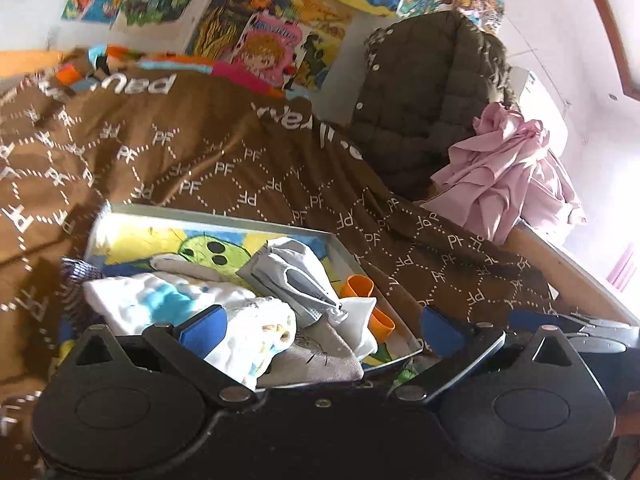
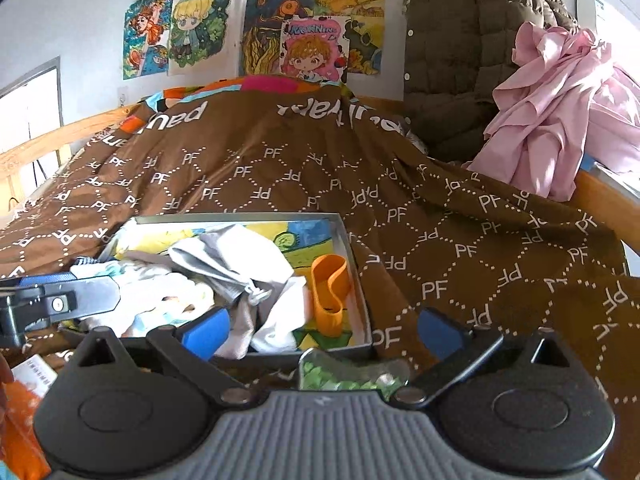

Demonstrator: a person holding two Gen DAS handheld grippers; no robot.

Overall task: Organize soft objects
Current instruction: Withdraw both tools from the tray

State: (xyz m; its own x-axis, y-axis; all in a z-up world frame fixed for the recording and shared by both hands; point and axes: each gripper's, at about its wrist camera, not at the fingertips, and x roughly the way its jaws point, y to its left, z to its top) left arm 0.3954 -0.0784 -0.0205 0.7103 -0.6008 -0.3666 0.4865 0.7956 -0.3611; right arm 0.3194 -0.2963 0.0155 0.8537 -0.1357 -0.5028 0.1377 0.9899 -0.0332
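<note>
A shallow tray (image 1: 224,213) with a colourful drawing on its floor lies on the brown bed cover; it also shows in the right wrist view (image 2: 347,236). In it lie a white patterned cloth (image 1: 168,300), a grey drawstring pouch (image 1: 296,276) (image 2: 224,260), a white cloth (image 2: 280,320) and an orange band (image 1: 360,286) (image 2: 329,292). My left gripper (image 1: 320,324) is open and empty over the tray's near end. My right gripper (image 2: 320,332) is open and empty at the tray's near edge. The left gripper's finger (image 2: 80,294) shows at the left in the right wrist view.
The brown patterned cover (image 2: 440,240) drapes the bed. A dark quilted jacket (image 1: 420,92) and pink cloth (image 1: 508,172) pile at the right by the wooden bed rail (image 2: 600,196). Drawings (image 2: 256,32) cover the far wall. A green packet (image 2: 340,372) lies just under the right gripper.
</note>
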